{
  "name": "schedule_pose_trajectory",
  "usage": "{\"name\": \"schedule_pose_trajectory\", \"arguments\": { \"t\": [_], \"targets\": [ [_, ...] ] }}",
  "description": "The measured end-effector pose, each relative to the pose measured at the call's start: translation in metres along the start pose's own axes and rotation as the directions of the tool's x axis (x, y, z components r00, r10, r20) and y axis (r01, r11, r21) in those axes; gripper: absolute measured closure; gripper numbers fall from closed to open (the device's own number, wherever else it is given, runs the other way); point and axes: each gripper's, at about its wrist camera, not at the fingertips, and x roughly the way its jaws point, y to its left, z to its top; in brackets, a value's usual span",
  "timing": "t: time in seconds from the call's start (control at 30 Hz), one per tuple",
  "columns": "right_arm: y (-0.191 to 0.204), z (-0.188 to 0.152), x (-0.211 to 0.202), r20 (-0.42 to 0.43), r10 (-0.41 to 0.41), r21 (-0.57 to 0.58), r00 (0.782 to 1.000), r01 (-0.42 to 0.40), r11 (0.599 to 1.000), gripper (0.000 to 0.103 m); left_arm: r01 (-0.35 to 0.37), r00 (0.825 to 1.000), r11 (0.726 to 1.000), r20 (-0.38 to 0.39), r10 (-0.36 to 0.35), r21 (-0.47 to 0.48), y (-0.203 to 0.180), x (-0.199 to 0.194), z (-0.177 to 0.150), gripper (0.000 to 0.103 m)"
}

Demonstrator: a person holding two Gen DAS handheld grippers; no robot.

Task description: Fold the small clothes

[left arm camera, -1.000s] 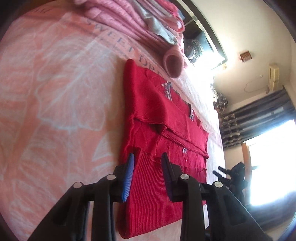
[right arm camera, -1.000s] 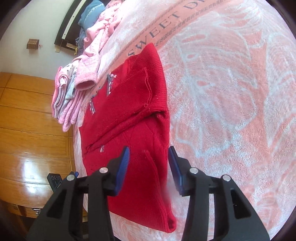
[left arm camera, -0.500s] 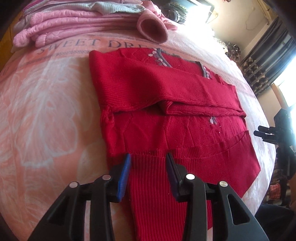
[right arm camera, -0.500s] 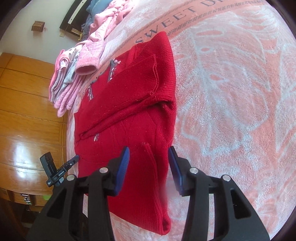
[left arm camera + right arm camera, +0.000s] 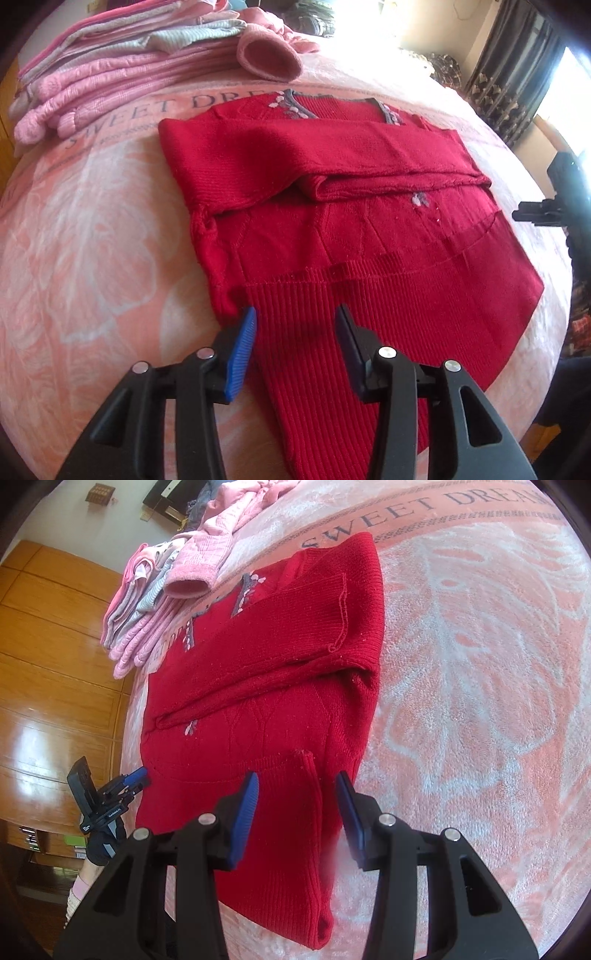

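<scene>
Both grippers, left [image 5: 295, 345] and right [image 5: 297, 810], gape over the red sweater's [image 5: 351, 240] ribbed hem just ahead; pinch both corners evenly.

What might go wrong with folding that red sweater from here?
Both grippers, left and right, are open over the red sweater's ribbed hem. Pinching only the top layer would likely leave the lower one behind. Lifting the hem might also drag the folded sleeve out of place.
</scene>
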Motion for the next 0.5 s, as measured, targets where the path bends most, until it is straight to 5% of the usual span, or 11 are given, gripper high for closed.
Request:
{"name": "schedule_pose_trajectory", "arguments": {
  "t": [0.27, 0.5],
  "targets": [
    [0.0, -0.004, 0.007, -0.017, -0.016, -0.025, 1.0, 0.015, 1.0, 0.06, 0.023, 0.999, 1.0, 0.045, -0.023, 0.005, -0.007, -0.004, -0.001, 0.053],
    [0.006, -0.004, 0.01, -0.017, -0.027, -0.063, 0.999, 0.025, 0.998, 0.06, -0.079, 0.993, 0.997, 0.094, 0.077, 0.023, -0.005, -0.01, 0.001, 0.052]
  ]
}}
